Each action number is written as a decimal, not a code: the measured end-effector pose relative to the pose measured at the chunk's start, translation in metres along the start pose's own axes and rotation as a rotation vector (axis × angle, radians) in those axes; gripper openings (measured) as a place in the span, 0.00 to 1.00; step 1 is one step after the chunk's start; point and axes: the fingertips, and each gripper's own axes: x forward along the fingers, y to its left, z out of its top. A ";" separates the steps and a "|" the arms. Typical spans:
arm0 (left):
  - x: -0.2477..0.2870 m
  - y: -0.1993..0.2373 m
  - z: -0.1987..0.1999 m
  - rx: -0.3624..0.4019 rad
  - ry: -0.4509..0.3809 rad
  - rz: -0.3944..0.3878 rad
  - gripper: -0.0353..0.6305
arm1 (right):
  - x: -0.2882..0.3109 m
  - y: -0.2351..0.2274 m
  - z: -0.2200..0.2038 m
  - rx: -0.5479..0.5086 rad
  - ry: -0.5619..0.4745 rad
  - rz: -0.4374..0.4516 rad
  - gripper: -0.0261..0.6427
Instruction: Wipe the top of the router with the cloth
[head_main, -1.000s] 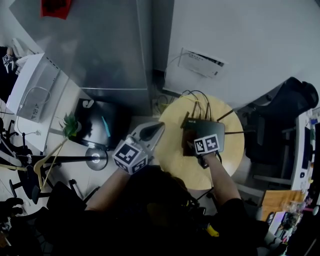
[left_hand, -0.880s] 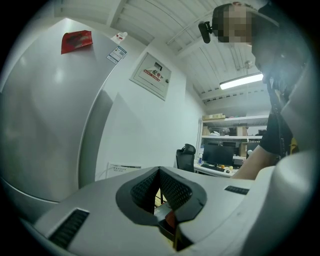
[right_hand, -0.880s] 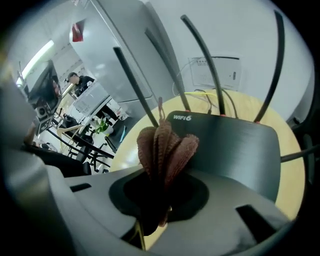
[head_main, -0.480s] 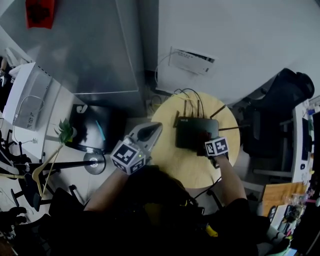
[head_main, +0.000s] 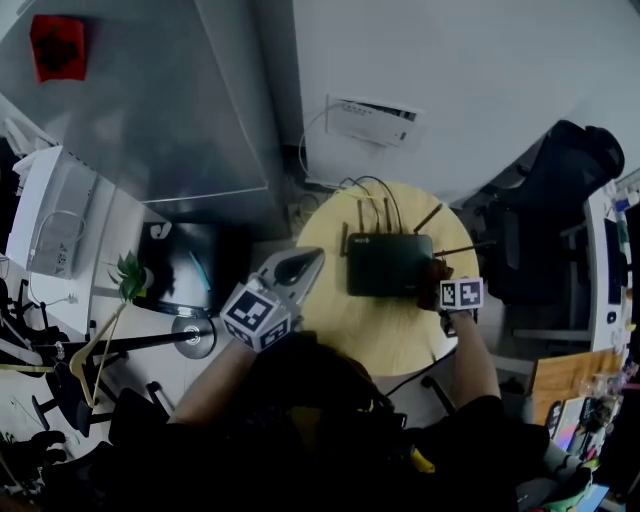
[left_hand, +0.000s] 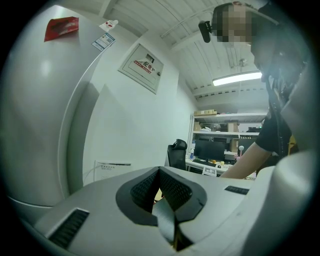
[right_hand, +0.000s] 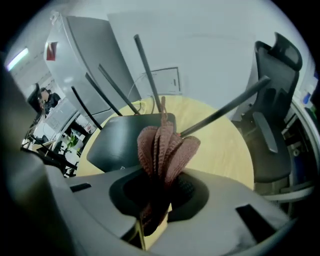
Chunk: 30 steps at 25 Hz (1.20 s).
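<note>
The right hand-held gripper (head_main: 438, 286) clenched a bunched reddish-brown cloth (right_hand: 165, 145) by the right edge of the black router (head_main: 388, 264) on the round wooden surface (head_main: 380, 340), seemingly poised to wipe its top, while the left hand-held gripper (head_main: 303, 263) hung closed and empty, clear of the work.

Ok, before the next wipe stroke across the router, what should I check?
1. Cloth clamped in right gripper: ok.
2. Cloth touching router top: cannot tell; the gripper sits at its right edge.
3. Antenna clear of cloth: not ok, it slants close beside it.
4. Left gripper away from router: ok, shut and empty.
5. Router flat on table: ok.
</note>
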 end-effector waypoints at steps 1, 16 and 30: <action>0.000 0.000 0.000 0.002 0.002 -0.001 0.05 | -0.001 -0.003 -0.001 0.014 -0.008 -0.001 0.14; 0.001 0.002 -0.001 0.002 0.022 -0.014 0.05 | -0.022 -0.042 -0.005 -0.117 0.021 -0.235 0.14; -0.007 0.011 -0.008 -0.008 0.055 0.073 0.05 | 0.013 -0.047 0.020 -0.505 0.229 -0.163 0.14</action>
